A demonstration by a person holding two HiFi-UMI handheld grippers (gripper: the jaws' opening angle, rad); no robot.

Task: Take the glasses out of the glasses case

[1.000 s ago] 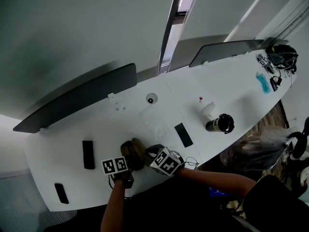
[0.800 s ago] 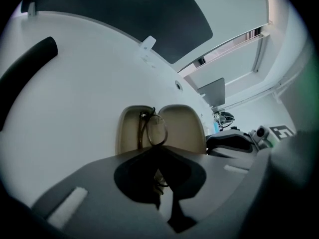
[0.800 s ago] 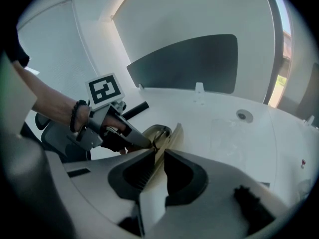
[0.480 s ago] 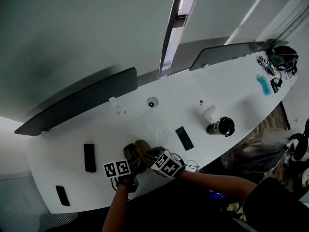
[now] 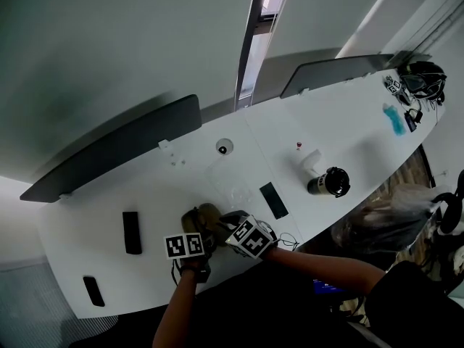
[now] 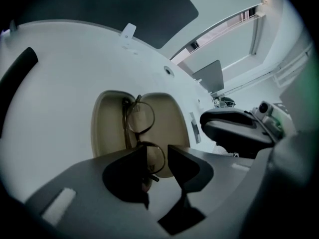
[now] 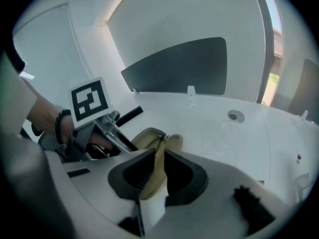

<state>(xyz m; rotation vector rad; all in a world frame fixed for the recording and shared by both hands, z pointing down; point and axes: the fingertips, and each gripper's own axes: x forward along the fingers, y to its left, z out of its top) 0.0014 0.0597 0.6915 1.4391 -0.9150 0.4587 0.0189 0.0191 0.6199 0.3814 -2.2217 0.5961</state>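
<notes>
While the right hand-held gripper [image 7: 158, 156] pinches one glasses case [image 6: 172, 121], the left hand-held gripper [image 6: 157, 156], just opened, straddles one glasses [image 6: 141, 117] pair.

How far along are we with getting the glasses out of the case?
Done: the glasses case lies open. In hand: the right gripper is clamped on the case's edge, and the left gripper, whose jaws have just been opening, straddles a lens of the glasses without gripping. Left: close on the glasses and lift them out; they lie inside the case.
</notes>
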